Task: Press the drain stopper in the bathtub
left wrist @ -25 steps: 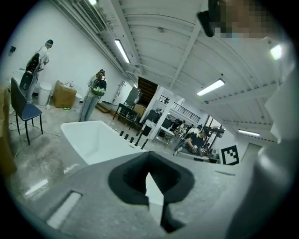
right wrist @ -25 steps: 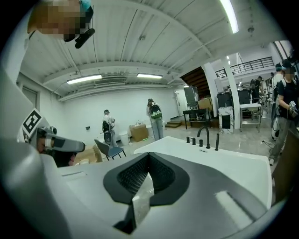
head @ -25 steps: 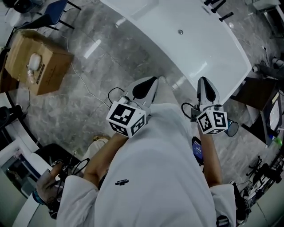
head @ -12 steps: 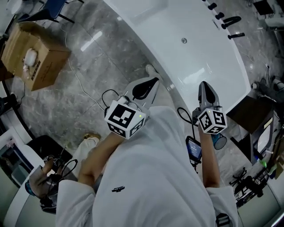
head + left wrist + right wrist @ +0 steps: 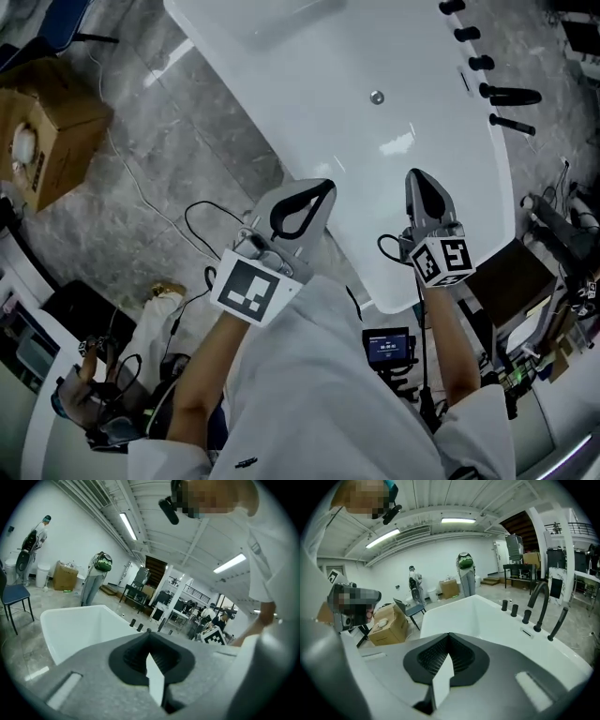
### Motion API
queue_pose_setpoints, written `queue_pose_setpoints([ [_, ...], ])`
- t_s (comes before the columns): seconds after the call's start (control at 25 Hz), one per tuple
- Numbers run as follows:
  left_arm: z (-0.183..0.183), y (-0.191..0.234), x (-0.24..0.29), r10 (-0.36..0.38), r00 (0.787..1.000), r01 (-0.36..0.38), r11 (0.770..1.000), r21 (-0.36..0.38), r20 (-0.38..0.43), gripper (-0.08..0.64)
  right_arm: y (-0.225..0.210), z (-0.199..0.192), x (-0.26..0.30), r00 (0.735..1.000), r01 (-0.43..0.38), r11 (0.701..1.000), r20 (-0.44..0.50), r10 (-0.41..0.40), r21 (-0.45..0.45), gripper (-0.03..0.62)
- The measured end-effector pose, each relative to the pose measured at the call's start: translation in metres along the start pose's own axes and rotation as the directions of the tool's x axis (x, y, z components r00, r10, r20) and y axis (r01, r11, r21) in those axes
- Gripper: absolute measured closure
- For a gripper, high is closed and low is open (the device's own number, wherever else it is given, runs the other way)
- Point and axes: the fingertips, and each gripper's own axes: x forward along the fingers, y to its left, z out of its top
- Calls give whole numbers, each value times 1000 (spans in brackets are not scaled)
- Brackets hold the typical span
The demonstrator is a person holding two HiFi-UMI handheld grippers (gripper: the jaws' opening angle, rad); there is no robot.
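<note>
The white bathtub [image 5: 281, 66] fills the upper middle of the head view, and its small round metal drain stopper [image 5: 376, 97] sits on the tub floor. My left gripper [image 5: 317, 190] hangs over the tub's near rim, shut and holding nothing. My right gripper [image 5: 415, 176] is also shut and holding nothing, above the tub's near end and a good way short of the stopper. In the left gripper view the jaws [image 5: 149, 633] meet in front of the bathtub [image 5: 70, 625]. In the right gripper view the jaws [image 5: 449, 635] meet below the bathtub [image 5: 487, 613]. Neither gripper view shows the stopper.
Black faucet fittings [image 5: 509, 95] line the tub's right rim, and the faucet [image 5: 539, 603] shows in the right gripper view too. A cardboard box [image 5: 37, 131] and a loose cable [image 5: 141, 202] lie on the grey floor at left. A small screen [image 5: 386, 347] hangs by the person's waist. A chair [image 5: 14, 595] stands behind the tub.
The person has stepped closer to the tub. Both shut grippers, earlier over the floor beside the rim, now sit over the tub's near end, and the stopper is nearer to them.
</note>
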Motion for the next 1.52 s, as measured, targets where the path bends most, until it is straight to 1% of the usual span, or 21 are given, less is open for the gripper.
queue_pose_setpoints([
  [0.12, -17, 21, 43, -14, 999, 11, 999, -47, -52, 560, -42, -22, 49, 999, 21, 1000, -42, -20, 19, 591],
  [0.2, -34, 40, 65, -20, 994, 14, 998, -57, -111, 560, -69, -42, 83, 997, 36, 999, -73, -34, 29, 591],
  [0.28, -55, 59, 85, -28, 988, 18, 998, -63, -152, 560, -92, -60, 115, 994, 47, 998, -98, -43, 34, 591],
  [0.44, -105, 90, 123, -47, 975, 34, 997, -62, -219, 560, -125, -95, 161, 990, 49, 997, -135, -41, 55, 592],
  [0.6, -150, 117, 160, -66, 965, 46, 995, -83, -255, 560, -155, -120, 195, 984, 91, 995, -160, -82, 45, 591],
  [0.76, -195, 142, 197, -77, 948, 51, 995, -89, -310, 560, -175, -148, 223, 976, 106, 994, -193, -97, 36, 591],
  [0.84, -209, 155, 218, -77, 946, 47, 994, -101, -316, 560, -186, -162, 237, 971, 115, 993, -213, -105, 33, 591],
  [1.0, -232, 170, 255, -99, 940, 67, 992, -109, -325, 560, -202, -192, 265, 960, 137, 989, -255, -118, 57, 591],
  [1.12, -251, 180, 282, -116, 935, 91, 992, -90, -334, 560, -221, -213, 286, 952, 174, 983, -265, -153, 56, 591],
  [1.24, -270, 193, 306, -128, 933, 116, 992, -57, -337, 560, -243, -232, 307, 940, 229, 971, -276, -200, 74, 591],
  [1.32, -283, 199, 316, -139, 926, 127, 990, -57, -351, 560, -251, -245, 315, 931, 256, 963, -289, -222, 87, 591],
  [1.4, -297, 200, 321, -151, 919, 138, 989, -61, -364, 560, -252, -261, 321, 921, 262, 962, -317, -226, 78, 591],
  [1.52, -315, 210, 344, -156, 921, 150, 988, -46, -357, 560, -269, -281, 343, 911, 273, 959, -341, -232, 78, 591],
])
